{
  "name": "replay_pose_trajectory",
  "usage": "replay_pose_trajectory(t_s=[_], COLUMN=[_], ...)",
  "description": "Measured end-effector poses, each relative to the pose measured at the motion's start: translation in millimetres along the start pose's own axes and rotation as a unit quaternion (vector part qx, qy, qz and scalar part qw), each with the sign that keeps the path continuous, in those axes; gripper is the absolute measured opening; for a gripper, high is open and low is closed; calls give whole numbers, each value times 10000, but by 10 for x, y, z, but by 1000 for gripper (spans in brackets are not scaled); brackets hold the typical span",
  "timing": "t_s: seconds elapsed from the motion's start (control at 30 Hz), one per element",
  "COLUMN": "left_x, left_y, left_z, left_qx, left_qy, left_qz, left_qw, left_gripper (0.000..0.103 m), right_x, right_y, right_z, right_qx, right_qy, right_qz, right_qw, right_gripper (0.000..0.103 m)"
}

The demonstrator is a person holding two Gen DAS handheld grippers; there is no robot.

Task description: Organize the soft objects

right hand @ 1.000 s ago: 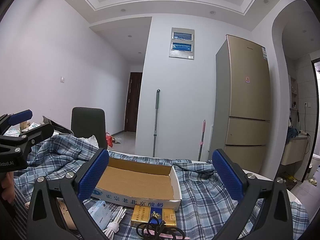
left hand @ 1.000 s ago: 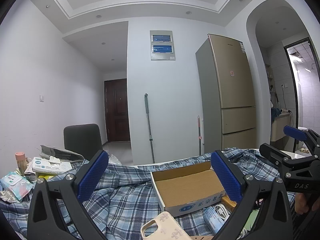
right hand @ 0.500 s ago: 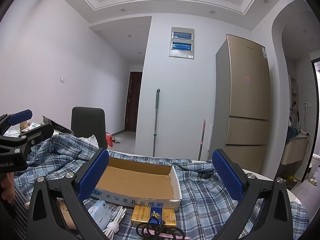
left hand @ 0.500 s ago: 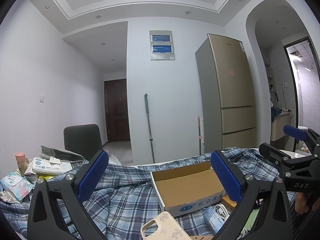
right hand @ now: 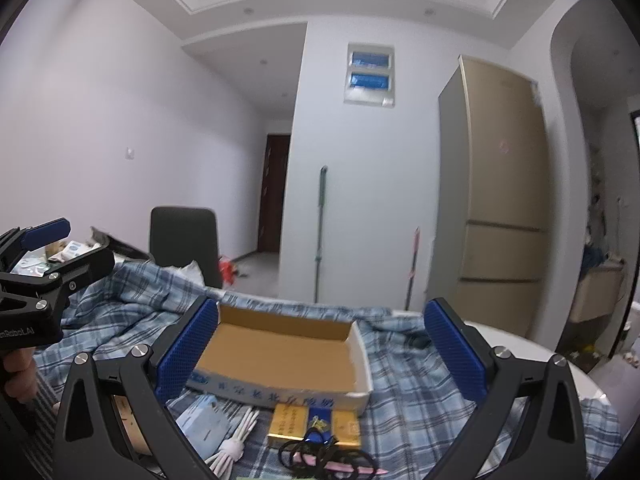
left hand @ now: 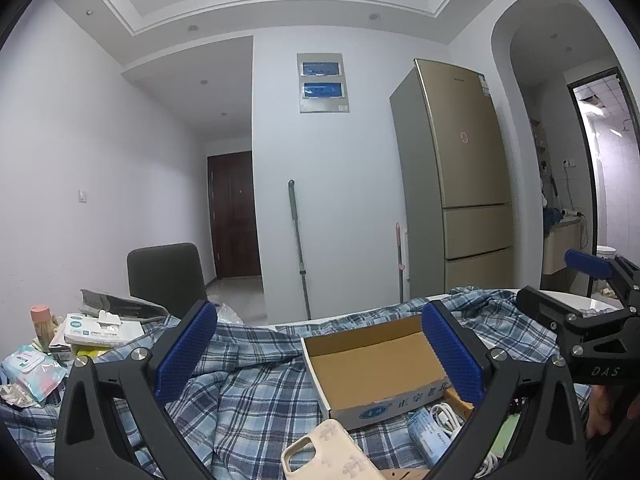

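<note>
A blue plaid cloth (left hand: 248, 396) lies rumpled over the table; it also shows in the right wrist view (right hand: 412, 396). An open, empty cardboard box (left hand: 376, 364) sits on it, seen too in the right wrist view (right hand: 288, 356). My left gripper (left hand: 318, 354) is open and empty, held above the cloth just left of the box. My right gripper (right hand: 320, 354) is open and empty, held above the box's near side. Each gripper shows at the edge of the other's view.
A beige phone case (left hand: 328, 456), a tissue pack (left hand: 430, 436) and a white cable (left hand: 444, 416) lie in front of the box. A yellow packet (right hand: 314, 424), black hair ties (right hand: 324, 454) and wet wipes (left hand: 30, 372) lie around. A dark chair (left hand: 166, 276) stands behind.
My right gripper has tilted down and shifted slightly; its view is blurred by the motion. The left gripper has hardly moved. Both stay open.
</note>
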State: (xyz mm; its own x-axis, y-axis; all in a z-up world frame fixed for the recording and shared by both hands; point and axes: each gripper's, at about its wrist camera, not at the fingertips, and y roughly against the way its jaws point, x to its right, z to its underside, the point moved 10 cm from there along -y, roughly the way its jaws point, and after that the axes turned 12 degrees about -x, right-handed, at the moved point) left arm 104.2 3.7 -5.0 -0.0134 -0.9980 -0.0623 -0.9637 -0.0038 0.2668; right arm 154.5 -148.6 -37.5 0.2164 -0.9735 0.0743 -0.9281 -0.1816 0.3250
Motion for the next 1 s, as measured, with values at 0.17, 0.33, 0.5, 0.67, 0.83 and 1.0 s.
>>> replay_pose_trajectory(t_s=[0.17, 0.33, 0.5, 0.67, 0.83, 1.0], left_x=[-19, -7, 26, 27, 66, 47], left_y=[-84, -94, -88, -40, -43, -144], left_z=[28, 40, 58, 6, 31, 243], left_qx=[-102, -76, -129, -359, -797, -1569], left_qy=[-39, -103, -116, -81, -46, 1], left_qz=[-134, -206, -128, 19, 144, 190], left_qw=[9998, 9997, 9998, 9993, 9967, 9874], left_gripper=[103, 103, 103, 103, 103, 103], right_x=[42, 29, 3, -10, 18, 41], right_y=[-75, -141, -100, -67, -81, -158], right_z=[34, 65, 45, -19, -12, 206], right_qx=[-185, -334, -250, -396, -853, -1997], right_qy=[-69, -48, 30, 33, -109, -402], right_qz=[48, 38, 89, -117, -258, -727], right_qw=[9998, 9994, 9996, 9991, 9960, 9763], right_gripper=[103, 103, 103, 103, 103, 103])
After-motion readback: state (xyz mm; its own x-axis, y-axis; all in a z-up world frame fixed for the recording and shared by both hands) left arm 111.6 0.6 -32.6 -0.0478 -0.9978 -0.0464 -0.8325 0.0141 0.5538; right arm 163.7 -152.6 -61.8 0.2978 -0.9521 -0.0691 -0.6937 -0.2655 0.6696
